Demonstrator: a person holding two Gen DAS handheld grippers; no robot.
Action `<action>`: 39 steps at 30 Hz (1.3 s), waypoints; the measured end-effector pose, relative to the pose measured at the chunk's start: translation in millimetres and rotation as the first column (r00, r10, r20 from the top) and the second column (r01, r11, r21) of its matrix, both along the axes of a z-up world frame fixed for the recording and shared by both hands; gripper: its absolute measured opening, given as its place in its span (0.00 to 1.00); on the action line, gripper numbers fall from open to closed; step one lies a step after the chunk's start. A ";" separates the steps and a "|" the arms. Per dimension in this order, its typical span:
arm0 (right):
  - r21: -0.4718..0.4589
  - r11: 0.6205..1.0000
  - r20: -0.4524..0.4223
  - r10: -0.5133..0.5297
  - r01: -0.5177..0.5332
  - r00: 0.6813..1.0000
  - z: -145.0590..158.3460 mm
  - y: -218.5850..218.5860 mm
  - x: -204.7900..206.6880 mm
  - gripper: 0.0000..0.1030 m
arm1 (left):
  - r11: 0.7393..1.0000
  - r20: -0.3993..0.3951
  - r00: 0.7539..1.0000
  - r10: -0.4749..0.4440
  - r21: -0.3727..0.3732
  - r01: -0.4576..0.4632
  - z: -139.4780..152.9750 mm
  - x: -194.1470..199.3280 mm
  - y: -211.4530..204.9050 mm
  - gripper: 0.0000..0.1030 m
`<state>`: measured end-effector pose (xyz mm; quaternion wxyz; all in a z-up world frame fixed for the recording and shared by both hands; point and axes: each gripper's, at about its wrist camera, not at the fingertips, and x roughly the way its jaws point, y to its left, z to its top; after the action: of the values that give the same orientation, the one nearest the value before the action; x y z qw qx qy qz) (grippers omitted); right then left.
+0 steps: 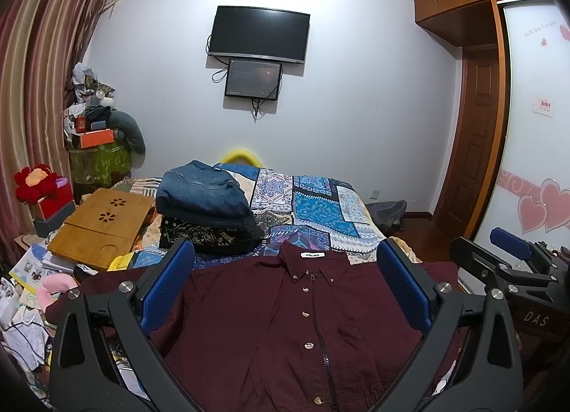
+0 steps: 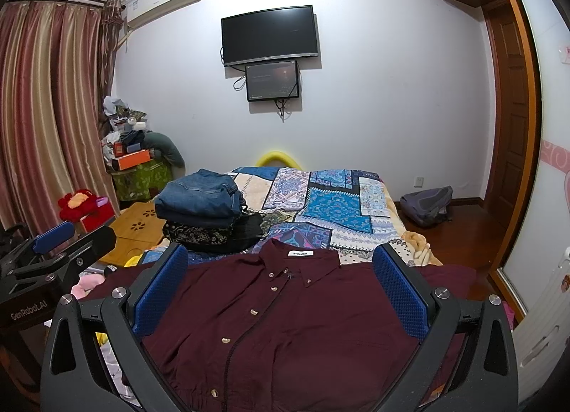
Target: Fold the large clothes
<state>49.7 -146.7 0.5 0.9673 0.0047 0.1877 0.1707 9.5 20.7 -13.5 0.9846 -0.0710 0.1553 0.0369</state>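
Note:
A maroon button-up shirt (image 1: 270,323) lies flat, front up, collar away from me, on the near end of the bed; it also shows in the right wrist view (image 2: 285,323). My left gripper (image 1: 285,291) is open and empty, held above the shirt's chest. My right gripper (image 2: 281,287) is open and empty, likewise above the shirt. The right gripper shows at the right edge of the left wrist view (image 1: 513,258); the left gripper shows at the left edge of the right wrist view (image 2: 60,244).
A stack of folded clothes, jeans on top (image 1: 206,205), sits on the patchwork bedspread (image 1: 320,205) beyond the shirt's left shoulder. A wooden lap tray (image 1: 103,226) and clutter lie left of the bed. A backpack (image 2: 427,205) lies on the floor at right.

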 end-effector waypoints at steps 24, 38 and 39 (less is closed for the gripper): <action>-0.004 1.000 -0.028 -0.005 0.005 1.000 -2.4 -1.2 9.1 1.00 | 1.000 -0.020 1.000 0.013 -0.013 -0.013 -4.9 5.2 7.7 1.00; -0.045 0.998 -0.110 -0.058 0.053 0.992 -23.5 -1.6 53.7 1.00 | 0.953 -0.063 0.952 0.301 -0.024 -0.303 -17.3 32.9 101.5 1.00; -0.048 0.997 -0.122 -0.062 0.057 0.991 -26.8 -1.7 59.3 1.00 | 0.937 -0.073 0.936 0.344 -0.034 -0.347 -21.7 34.8 118.2 1.00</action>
<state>109.0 -148.5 -26.3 0.9583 -0.0007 0.2508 0.1369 44.3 138.9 -35.1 0.9552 -0.1189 0.1739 0.2078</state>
